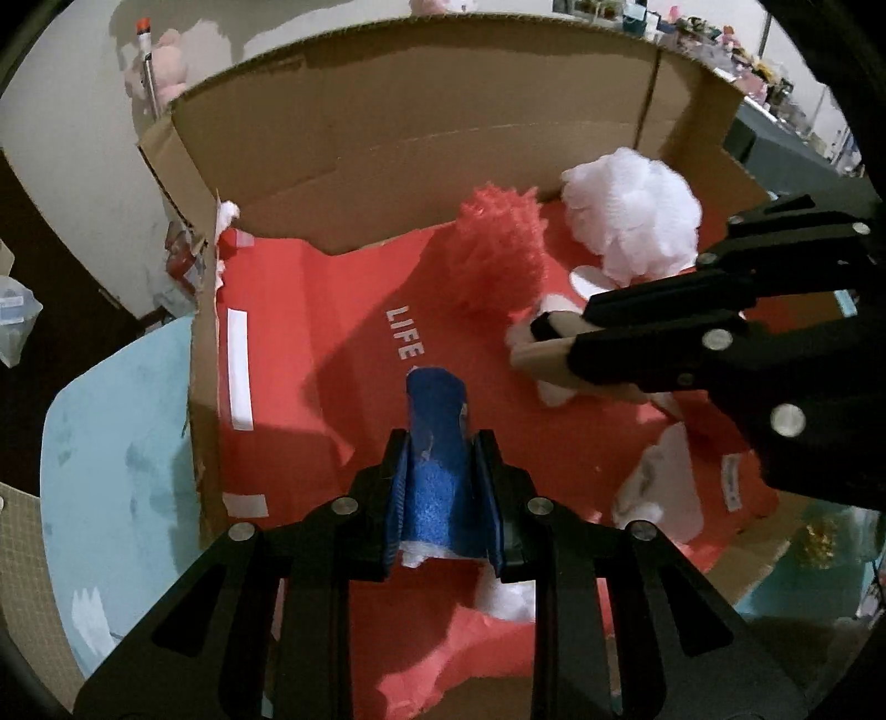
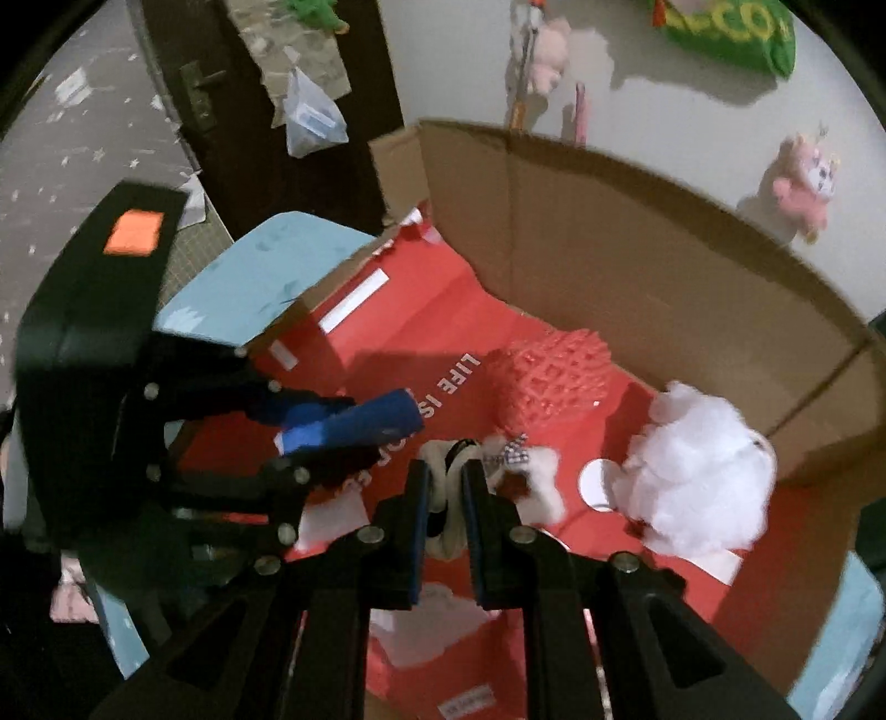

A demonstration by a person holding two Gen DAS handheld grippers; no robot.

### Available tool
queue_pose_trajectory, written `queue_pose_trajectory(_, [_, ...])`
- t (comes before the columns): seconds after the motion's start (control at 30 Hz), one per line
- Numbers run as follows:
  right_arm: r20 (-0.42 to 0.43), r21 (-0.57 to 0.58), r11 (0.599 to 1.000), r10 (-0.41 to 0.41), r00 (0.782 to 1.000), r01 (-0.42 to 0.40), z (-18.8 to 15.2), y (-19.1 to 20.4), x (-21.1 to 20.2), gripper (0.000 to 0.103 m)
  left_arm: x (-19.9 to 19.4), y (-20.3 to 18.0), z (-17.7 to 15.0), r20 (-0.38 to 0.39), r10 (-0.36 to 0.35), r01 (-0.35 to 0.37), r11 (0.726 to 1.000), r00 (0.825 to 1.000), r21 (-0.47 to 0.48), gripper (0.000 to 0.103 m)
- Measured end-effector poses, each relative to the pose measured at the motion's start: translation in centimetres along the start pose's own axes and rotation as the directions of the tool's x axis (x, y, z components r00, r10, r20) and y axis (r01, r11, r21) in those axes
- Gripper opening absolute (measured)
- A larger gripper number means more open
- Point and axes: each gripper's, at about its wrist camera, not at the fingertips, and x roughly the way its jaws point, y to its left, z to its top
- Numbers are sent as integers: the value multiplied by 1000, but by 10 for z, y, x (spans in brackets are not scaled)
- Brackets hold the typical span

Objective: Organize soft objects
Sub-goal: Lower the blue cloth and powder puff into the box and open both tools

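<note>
I read white "LIFE" on the red liner [image 1: 332, 310] of the cardboard box [image 1: 443, 138], "LIFE IS" from the right wrist, and yellow "CCO" on a green bag [image 2: 731, 33] at one o'clock.

Brown corrugated cardboard box [image 1: 421, 138] with a red lining [image 1: 310, 332] bearing white lettering and white strips. Royal-blue felt piece [image 1: 434, 459] between black gripper fingers [image 1: 387, 498]. Coral-red fluffy pompom [image 1: 498, 260] (lattice-textured in the right wrist view); white plush ball [image 1: 631, 216]; beige-and-black item [image 2: 448, 498]; pale blue tabletop [image 1: 116, 432].
</note>
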Motion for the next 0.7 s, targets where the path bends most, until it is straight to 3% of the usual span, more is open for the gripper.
queue_pose_trajectory(0.37, [-80, 47, 998, 46, 996, -42, 12, -5, 38, 14, 7, 8, -1, -2, 7, -7, 1000, 1000, -16, 22])
queue_pose_trajectory(0.7, [-99, 39, 999, 32, 995, -28, 17, -6, 50, 17, 11, 0, -1, -9, 9, -9, 1000, 1000, -9, 22])
